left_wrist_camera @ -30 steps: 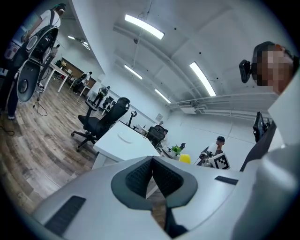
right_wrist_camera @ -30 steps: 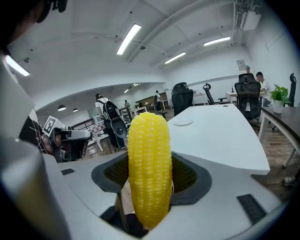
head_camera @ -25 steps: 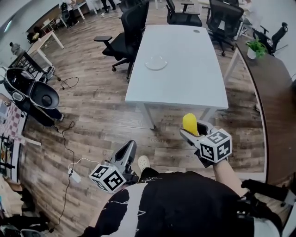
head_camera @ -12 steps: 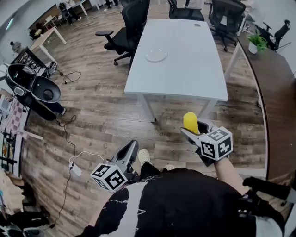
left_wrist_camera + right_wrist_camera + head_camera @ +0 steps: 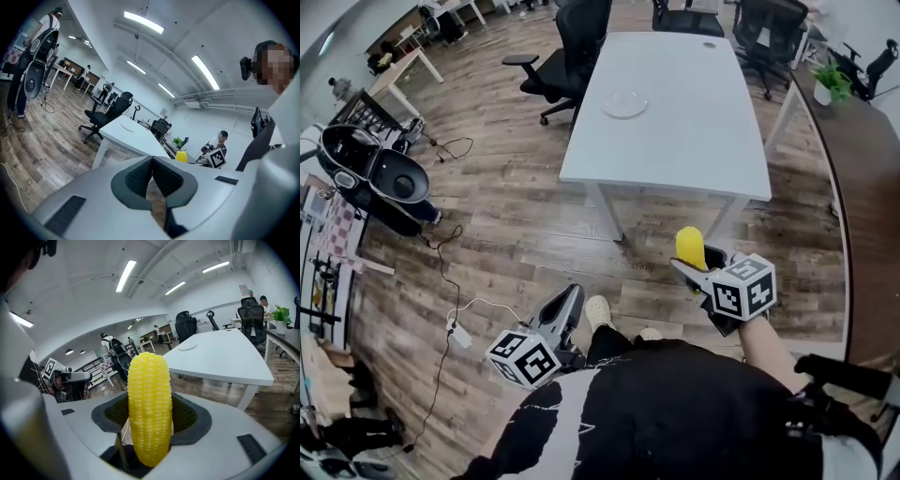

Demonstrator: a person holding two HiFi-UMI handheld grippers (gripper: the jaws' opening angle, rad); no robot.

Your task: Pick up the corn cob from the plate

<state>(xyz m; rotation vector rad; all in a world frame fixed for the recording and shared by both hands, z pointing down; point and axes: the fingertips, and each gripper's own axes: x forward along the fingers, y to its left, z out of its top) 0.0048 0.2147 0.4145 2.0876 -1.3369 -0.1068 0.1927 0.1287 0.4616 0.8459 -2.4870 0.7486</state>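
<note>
We hold the corn cob (image 5: pixel 687 242) upright at three o'clock, clamped in our right gripper (image 5: pixel 695 264), well apart from the plate (image 5: pixel 625 104) at twelve o'clock on the white table (image 5: pixel 694 141), while our left gripper (image 5: pixel 567 302), at seven o'clock, has its jaws together on nothing.

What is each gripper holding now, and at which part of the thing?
The right gripper holds the corn cob, its fingers closed on the cob's middle. The left gripper is shut and holds nothing.

The white table (image 5: pixel 694 141) stands on the wood floor (image 5: pixel 516 225), a pale plate (image 5: pixel 625 105) lying on top.
</note>
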